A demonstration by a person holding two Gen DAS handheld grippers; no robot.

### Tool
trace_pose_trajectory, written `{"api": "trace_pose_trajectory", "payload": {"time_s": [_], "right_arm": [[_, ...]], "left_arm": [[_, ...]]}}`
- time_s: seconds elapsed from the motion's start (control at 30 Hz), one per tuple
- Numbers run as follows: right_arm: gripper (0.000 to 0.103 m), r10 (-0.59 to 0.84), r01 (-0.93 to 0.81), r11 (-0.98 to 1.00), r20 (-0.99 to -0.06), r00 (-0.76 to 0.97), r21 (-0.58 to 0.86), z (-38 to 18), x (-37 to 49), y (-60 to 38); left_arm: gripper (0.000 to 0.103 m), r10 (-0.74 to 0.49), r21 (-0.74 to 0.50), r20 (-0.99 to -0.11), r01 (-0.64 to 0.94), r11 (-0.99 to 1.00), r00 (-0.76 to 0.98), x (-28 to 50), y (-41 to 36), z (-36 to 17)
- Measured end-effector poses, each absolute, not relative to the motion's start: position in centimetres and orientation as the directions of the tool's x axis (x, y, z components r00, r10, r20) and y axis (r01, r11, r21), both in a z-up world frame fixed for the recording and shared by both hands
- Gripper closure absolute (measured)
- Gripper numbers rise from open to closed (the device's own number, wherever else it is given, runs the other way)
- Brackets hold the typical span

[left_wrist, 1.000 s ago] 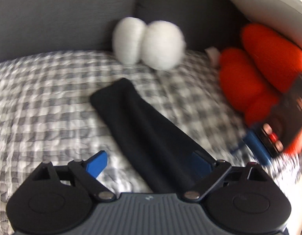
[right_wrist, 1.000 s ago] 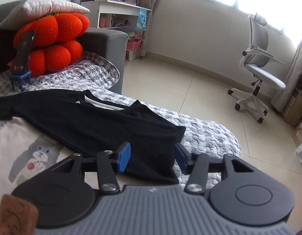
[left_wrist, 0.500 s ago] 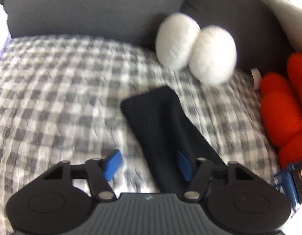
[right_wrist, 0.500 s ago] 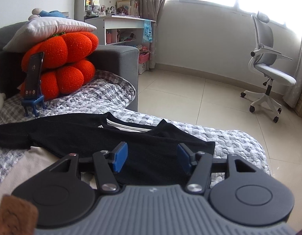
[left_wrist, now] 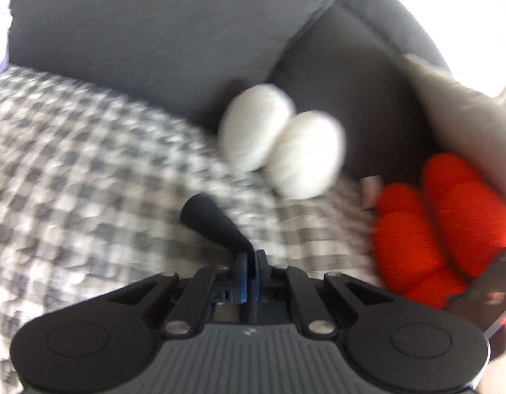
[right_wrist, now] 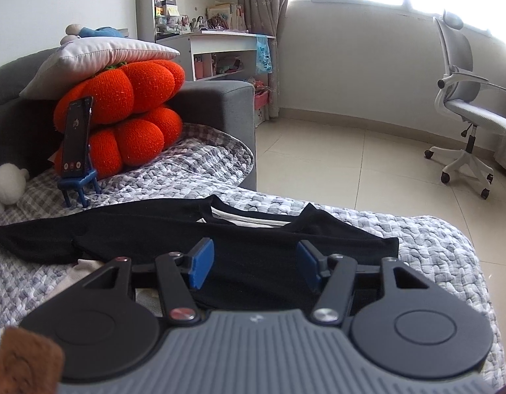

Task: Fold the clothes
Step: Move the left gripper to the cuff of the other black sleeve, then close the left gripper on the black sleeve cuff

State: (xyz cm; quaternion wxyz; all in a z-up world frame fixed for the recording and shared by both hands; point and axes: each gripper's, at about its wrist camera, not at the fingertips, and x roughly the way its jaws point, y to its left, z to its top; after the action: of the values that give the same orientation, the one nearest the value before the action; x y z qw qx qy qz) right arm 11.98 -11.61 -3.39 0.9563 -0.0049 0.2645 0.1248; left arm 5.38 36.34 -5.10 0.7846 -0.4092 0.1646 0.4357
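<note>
Black top (right_wrist: 200, 233) lies spread across the checked bed cover (right_wrist: 417, 239), body at centre of the right view, one sleeve running out toward 9 o'clock.

Change: a second ago the left gripper (left_wrist: 249, 262) stood wide over the flat sleeve (left_wrist: 216, 220); now it is clamped on that sleeve, fabric bunched into a narrow rope running to 11 o'clock from the pads. Likely the sleeve fold can start.

Right gripper (right_wrist: 253, 262) sits about half open, same as a second ago, the shirt's near edge between the pads, no pinch visible.

Hard to read: the left view is motion-blurred, so the white plush (left_wrist: 279, 141) at 12 and orange cushions (left_wrist: 433, 226) at 3 are smeared. The gripper body hides the shirt's near edge in the right view. The phone on its blue stand (right_wrist: 76, 144) sits at 10 o'clock, screen unreadable.
</note>
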Motion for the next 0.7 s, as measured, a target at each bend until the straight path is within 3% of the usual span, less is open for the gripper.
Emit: {"api": "trace_pose_trajectory", "payload": {"time_s": [0.37,0.7], "right_arm": [[0.043,0.258,-0.216,0.966,-0.496,0.829,0.141,-3.1,12.1,-12.8],[0.043,0.314,-0.199,0.941,-0.490,0.813,0.273,-3.1,12.9,-13.8]], "left_arm": [[0.099,0.442,-0.664,-0.398,-0.584,0.466,0.804,4.9,33.1,0.1],[0.099,0.257,-0.744,-0.328,-0.416,0.523,0.909,6.3,29.6,1.8]]}}
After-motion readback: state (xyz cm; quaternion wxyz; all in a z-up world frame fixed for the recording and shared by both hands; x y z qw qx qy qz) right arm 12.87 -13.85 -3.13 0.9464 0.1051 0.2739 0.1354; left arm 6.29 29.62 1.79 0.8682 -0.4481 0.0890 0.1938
